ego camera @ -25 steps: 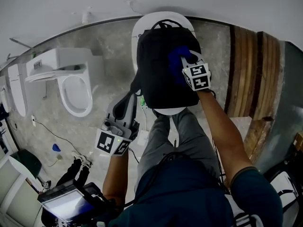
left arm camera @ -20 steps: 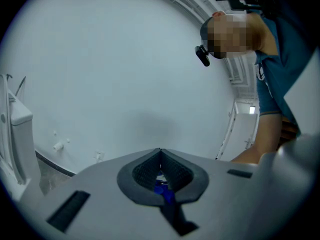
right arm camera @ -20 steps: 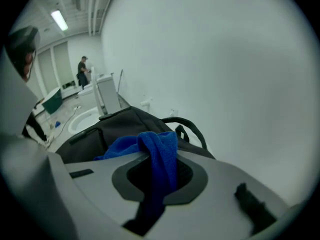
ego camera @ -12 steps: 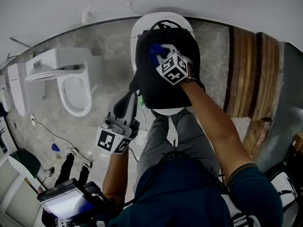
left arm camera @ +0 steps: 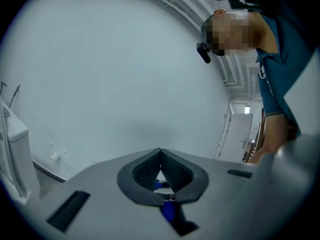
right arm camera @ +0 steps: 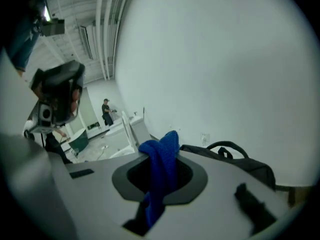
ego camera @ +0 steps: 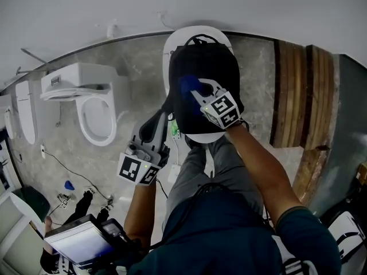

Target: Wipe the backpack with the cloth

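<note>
Nearest, at left: left gripper (ego camera: 161, 115) with jaws pressed together, tips meeting, gripping nothing. Points up and away, toward a bare wall in its own view. Sits just beside the near left edge of the backpack (ego camera: 204, 59); touching or not, cannot tell.

Farther, at centre: right gripper (ego camera: 200, 92) clamped on the blue cloth (ego camera: 188, 85), a fold bunched between the jaws and poking out past the tips. Pressed down on the left half of the backpack's top face.

Backpack black, lying flat on a white oval base (ego camera: 170, 43), handle loop at the far end by the wall.

Left of the backpack, well apart: toilet (ego camera: 94, 110). Right: wooden boards (ego camera: 298, 90).
</note>
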A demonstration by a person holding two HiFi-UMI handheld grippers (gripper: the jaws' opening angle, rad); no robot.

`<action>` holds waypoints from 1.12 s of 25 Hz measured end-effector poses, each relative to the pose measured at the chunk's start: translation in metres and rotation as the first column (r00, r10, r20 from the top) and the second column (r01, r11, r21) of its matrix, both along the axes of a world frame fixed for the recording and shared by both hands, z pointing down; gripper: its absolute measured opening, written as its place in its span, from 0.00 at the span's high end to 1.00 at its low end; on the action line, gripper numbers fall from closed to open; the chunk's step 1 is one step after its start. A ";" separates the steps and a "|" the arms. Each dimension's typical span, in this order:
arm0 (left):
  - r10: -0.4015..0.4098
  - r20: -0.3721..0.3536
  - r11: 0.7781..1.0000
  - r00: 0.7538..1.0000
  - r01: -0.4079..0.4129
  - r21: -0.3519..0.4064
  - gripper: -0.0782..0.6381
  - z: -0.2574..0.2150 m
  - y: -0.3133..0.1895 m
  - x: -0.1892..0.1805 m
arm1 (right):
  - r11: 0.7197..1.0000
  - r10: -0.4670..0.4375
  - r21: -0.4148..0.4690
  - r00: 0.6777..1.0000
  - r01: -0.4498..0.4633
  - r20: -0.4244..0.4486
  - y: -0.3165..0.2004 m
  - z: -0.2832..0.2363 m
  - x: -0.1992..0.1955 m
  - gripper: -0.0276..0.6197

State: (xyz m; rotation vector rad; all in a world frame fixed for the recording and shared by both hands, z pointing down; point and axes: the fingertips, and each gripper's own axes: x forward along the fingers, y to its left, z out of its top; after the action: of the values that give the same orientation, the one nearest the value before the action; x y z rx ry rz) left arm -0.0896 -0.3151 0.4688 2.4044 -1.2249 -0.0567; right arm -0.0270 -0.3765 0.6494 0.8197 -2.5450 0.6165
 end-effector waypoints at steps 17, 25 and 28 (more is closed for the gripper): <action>0.080 0.006 0.987 0.997 -0.080 0.136 0.89 -0.115 0.084 -0.012 | 0.825 0.360 0.357 0.895 -0.437 0.265 0.108 -0.292 0.113 0.91; 0.125 0.032 0.970 0.992 -0.129 0.205 0.89 -0.155 0.130 -0.005 | 0.740 0.373 0.496 0.891 -0.454 0.258 0.174 -0.372 0.143 0.91; 0.120 0.047 0.968 0.992 -0.128 0.217 0.89 -0.170 0.158 0.008 | 0.733 0.371 0.503 0.889 -0.458 0.269 0.211 -0.390 0.159 0.91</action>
State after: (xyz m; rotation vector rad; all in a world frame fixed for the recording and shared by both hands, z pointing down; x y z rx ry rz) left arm -0.0819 -0.1567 0.2991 2.6788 -1.1312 -0.1205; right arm 0.1316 -0.1659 0.2590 1.6393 -2.7243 0.0245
